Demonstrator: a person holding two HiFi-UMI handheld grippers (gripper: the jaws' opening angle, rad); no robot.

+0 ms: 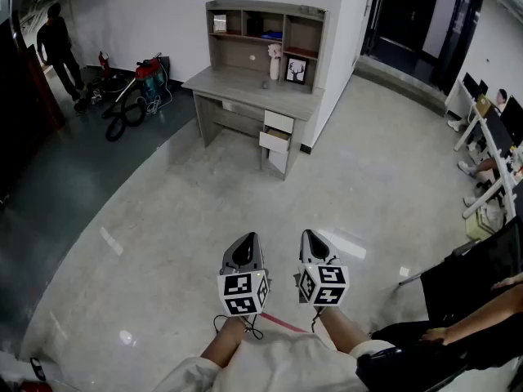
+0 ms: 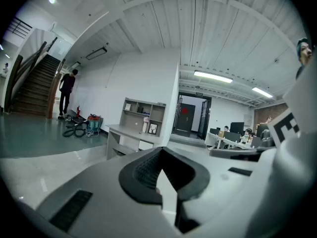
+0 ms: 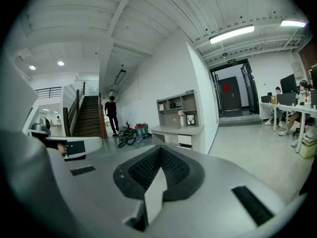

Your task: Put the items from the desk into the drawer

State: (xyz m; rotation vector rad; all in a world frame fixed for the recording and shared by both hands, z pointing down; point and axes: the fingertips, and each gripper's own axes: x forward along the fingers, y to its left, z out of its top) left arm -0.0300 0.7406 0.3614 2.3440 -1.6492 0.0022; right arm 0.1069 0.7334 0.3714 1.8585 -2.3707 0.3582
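Polished grey floor (image 1: pixel 163 219) fills most of the head view, and the counter (image 1: pixel 245 84) stands against the white wall at upper centre, well apart from the person. A picture frame (image 1: pixel 296 70) and a pale figurine (image 1: pixel 274 53) stand on it untouched, and the drawers (image 1: pixel 276 133) at its right end look partly pulled out. The left gripper (image 1: pixel 246 243) and right gripper (image 1: pixel 312 242), low in the frame, have their fingers (image 2: pixel 141 171) closed on nothing; in my judgement the task is not begun, with the approach and every transfer outstanding.
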